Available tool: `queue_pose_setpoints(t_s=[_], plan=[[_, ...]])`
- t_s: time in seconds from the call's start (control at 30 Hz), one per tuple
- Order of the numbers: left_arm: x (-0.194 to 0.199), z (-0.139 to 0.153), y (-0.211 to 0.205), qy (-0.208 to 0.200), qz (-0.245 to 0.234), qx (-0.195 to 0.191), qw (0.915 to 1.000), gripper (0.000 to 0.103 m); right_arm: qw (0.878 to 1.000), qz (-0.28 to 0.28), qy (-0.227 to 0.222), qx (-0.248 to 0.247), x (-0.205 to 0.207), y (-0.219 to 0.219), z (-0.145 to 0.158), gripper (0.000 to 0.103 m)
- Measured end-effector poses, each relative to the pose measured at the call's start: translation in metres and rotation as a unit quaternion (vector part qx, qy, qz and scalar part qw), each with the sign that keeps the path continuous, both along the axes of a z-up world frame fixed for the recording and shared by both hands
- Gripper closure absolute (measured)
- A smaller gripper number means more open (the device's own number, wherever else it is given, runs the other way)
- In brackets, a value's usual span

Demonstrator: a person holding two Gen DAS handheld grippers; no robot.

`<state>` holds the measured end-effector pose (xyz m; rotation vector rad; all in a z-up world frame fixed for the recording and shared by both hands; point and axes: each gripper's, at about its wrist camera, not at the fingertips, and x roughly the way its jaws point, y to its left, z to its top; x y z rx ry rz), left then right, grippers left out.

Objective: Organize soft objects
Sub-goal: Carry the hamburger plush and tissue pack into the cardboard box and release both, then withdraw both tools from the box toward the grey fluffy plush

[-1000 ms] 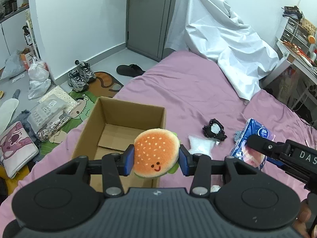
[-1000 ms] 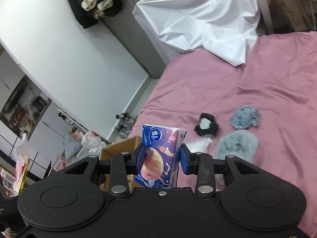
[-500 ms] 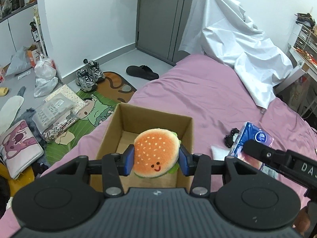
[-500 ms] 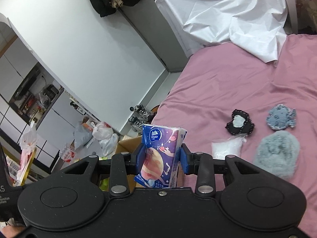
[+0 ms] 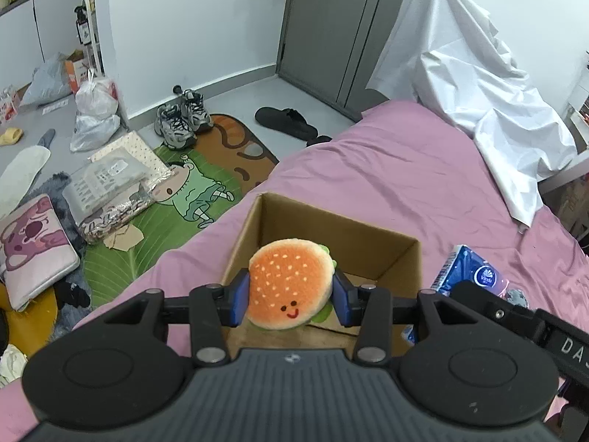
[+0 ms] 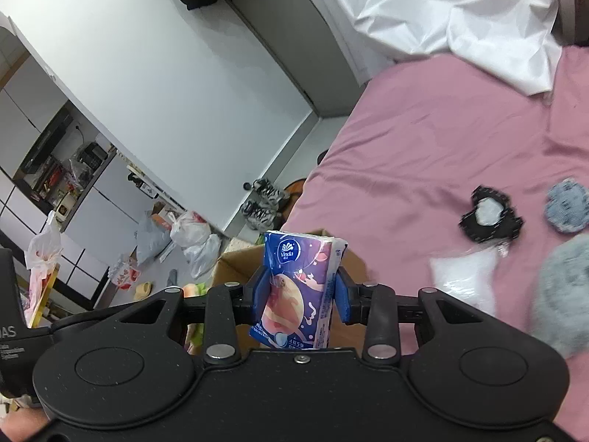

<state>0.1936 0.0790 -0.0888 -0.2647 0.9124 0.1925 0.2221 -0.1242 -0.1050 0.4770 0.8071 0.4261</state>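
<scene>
The left gripper (image 5: 291, 300) clamps the burger (image 5: 289, 289) over the box (image 5: 401, 261); the right gripper (image 6: 300, 293) pinches the tissue pack (image 6: 298, 287) just beside the box. Released together, they could collide or bounce off the rim. The pack's long axis stands upright, logo on top; the burger faces the camera.

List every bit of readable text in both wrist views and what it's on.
"Vinda": logo on the blue tissue pack, also seen from the left wrist.
"DA": cut off, on the right gripper's body.
"AS": cut off, on the left gripper's body.
Small print along the tissue pack's bottom edge: too blurred to read.
</scene>
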Motion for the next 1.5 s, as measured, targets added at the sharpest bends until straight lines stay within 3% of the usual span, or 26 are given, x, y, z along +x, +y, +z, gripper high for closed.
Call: queue_pose_setpoints(t_s=[0.53, 0.83, 0.93, 1.1, 1.2, 1.27, 1.5], plan=[[0.029, -0.022, 0.019, 0.008, -0.011, -0.027, 0.9995, 0.051, 1.0, -0.015, 0.013, -0.015, 0.021, 0.03, -0.016, 0.066], [0.028, -0.016, 0.026, 0.005, -0.009, -0.042, 0.9991, 0.043, 1.0, -0.015, 0.005, -0.01, 0.023, 0.038, -0.014, 0.065], [0.026, -0.012, 0.025, 0.002, 0.0, -0.023, 0.9997, 0.034, 1.0, -0.011, 0.001, -0.009, 0.022, 0.04, -0.013, 0.06], [0.023, -0.005, 0.028, 0.006, 0.014, -0.009, 0.9999, 0.032, 1.0, -0.016, 0.015, 0.0, 0.025, 0.037, -0.017, 0.055], [0.02, -0.001, 0.028, 0.005, 0.018, -0.004, 0.9998, 0.03, 1.0, -0.027, 0.01, 0.004, 0.022, 0.032, -0.011, 0.038], [0.016, 0.003, 0.026, 0.0, 0.024, 0.004, 0.9997, 0.023, 0.999, -0.036, 0.001, 0.001, 0.018, 0.029, -0.006, 0.029], [0.008, 0.014, 0.017, 0.013, 0.026, -0.001, 0.9996, 0.011, 0.999, -0.04, 0.004, -0.012, 0.005, 0.023, 0.005, 0.023]])
